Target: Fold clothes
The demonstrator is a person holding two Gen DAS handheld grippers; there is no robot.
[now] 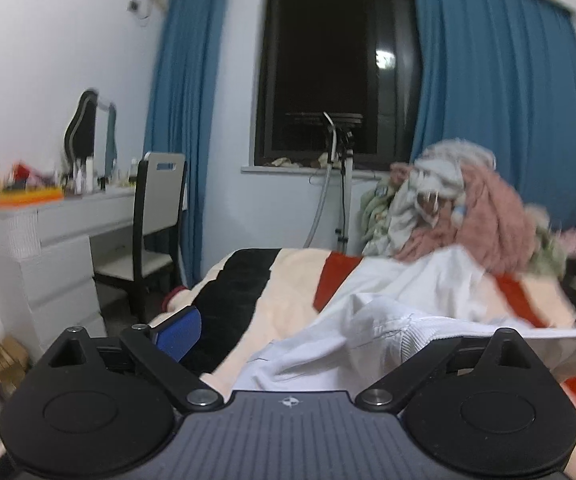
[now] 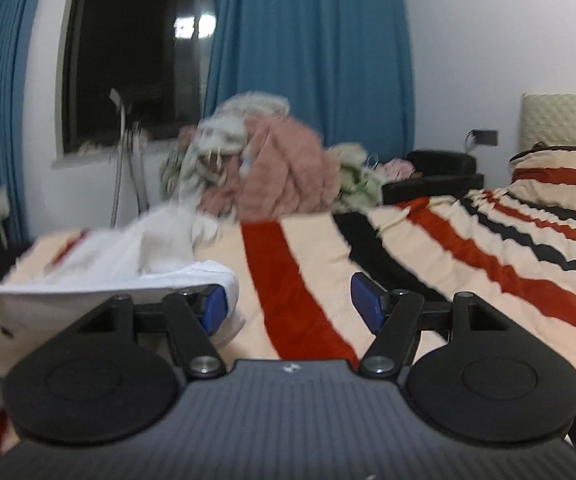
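A: Progress?
B: Barely begun, I'd say. White garment (image 1: 387,300) lies rumpled on the bed (image 2: 427,248), near side.
A: Tongs?
B: Left tongs (image 1: 288,332), right tongs (image 2: 288,304) both spread, holding nothing. Clothes pile (image 2: 272,168) at the far edge looks unfolded.

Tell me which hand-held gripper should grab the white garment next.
Left. The white garment lies across the left hand-held gripper, between its open jaws. The right hand-held gripper faces bare striped blanket; the cloth only brushes its left finger.
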